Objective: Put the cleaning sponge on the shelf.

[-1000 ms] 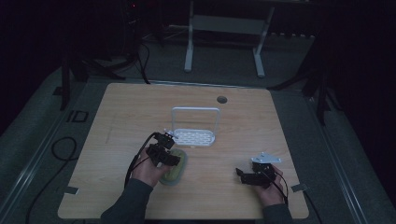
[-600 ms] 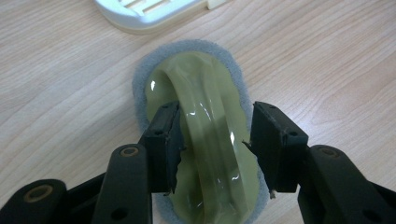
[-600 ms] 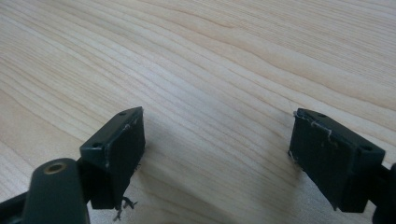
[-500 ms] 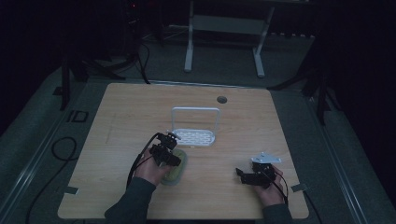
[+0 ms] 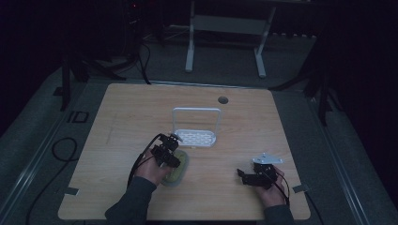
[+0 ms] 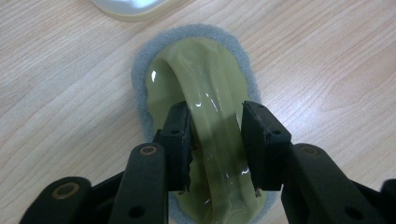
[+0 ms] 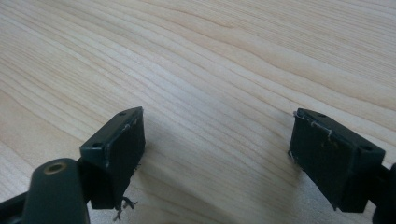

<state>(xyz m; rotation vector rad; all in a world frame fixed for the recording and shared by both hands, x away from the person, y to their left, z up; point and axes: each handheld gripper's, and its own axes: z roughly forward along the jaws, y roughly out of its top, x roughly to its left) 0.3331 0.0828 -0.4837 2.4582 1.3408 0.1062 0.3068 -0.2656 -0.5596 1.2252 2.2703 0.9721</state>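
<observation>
A scrubber (image 6: 201,70) lies flat on the wooden table: a grey foam pad under a glossy yellow-green body with an arched handle. In the left gripper view my left gripper (image 6: 217,135) straddles that handle. Its jaws have just been closing, and both pads now press on the handle's sides. From above, the left gripper (image 5: 168,155) sits over the scrubber (image 5: 178,172) at front centre-left. My right gripper (image 5: 241,175) rests low at the front right, pointing left. Its jaws (image 7: 217,140) stand wide open over bare wood.
A white rack (image 5: 195,137) with a tall loop handle stands just behind the scrubber, and its rim (image 6: 126,9) shows at the top of the left gripper view. A round hole (image 5: 223,100) sits near the table's far edge. Cables trail from both grippers.
The left hand has barely shifted over the scrubber. The right hand has not moved.
</observation>
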